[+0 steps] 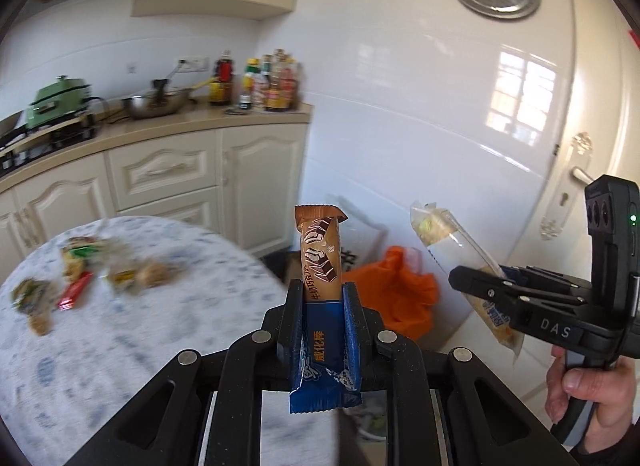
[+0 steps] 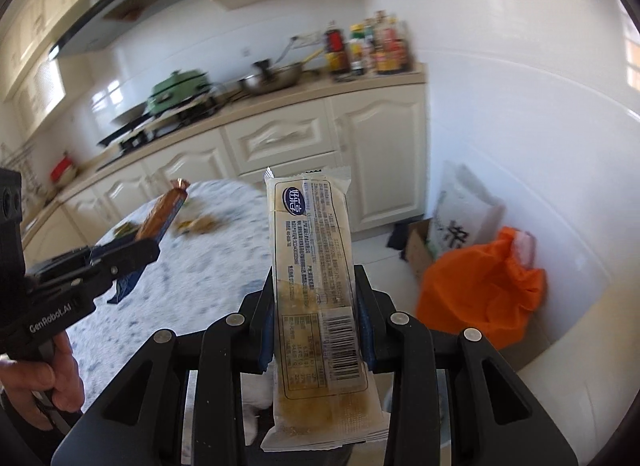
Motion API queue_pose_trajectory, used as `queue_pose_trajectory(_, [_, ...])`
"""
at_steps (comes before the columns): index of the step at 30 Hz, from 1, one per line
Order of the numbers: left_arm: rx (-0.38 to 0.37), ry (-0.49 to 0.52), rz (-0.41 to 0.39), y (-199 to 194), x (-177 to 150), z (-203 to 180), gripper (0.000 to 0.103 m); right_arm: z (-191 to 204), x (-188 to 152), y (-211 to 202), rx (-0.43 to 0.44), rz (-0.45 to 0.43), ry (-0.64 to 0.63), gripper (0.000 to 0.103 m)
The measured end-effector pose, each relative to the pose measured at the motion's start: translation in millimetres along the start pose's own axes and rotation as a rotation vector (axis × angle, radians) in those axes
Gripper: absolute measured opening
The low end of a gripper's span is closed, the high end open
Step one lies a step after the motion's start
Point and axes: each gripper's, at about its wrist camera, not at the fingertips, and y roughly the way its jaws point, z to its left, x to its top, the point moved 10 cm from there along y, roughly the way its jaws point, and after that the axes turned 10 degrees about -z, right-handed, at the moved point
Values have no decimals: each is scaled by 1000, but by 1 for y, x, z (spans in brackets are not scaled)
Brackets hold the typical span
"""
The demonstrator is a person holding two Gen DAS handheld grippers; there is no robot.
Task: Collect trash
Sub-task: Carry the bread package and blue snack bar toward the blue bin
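Both tongs are up off the bench and each is clenched on one piece of trash. The left tongs (image 1: 322, 298) grip a brown and blue chocolate bar wrapper (image 1: 320, 258) about halfway along, so its brown end stands up at the centre of the left view and its blue tail hangs down toward the camera. The right tongs (image 2: 316, 298) are clamped across a long clear wrapper (image 2: 316, 250) with pale crumbs inside and a barcode on the printed face; it stands upright in the middle of the right view.

Both wrappers look light as foil and film. The chocolate wrapper keeps a boxy shape, so it may have a little stiffness of its own, while the clear one looks limp and slick and is creased where it is pinched. A grip across the middle of the flat face, as now, suits both. A hold near a sealed end would probably let the film slide out, and the crumbs could spill if the clear wrapper is open and tips.

An orange bag (image 2: 484, 290) sits on the floor at the right of the right view, near a white bag and a cardboard box, and looks like the likely drop point. More wrappers (image 1: 80, 278) lie blurred on the patterned bench (image 1: 120, 346) at the left of the left view.
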Motion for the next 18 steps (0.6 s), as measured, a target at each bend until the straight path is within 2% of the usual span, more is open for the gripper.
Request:
queue_pose_trajectory(4, [-77,8,45,31,-5,-38,15,-47,-5,-10,-66,-5,60,33])
queue_pose_trajectory(8, [-140,19,112,69,-19,-75,15,-95,-27,-10,-126,25,144,33])
queue_pose_trajectory(13, [-194,43,243,128,-57,-119,15,-151,-74,5,-196,105,261,33])
queue_pose_trajectory(18, [-219,43,373,180,-99,-145,15,-196,-132,28,-242,209,370,33])
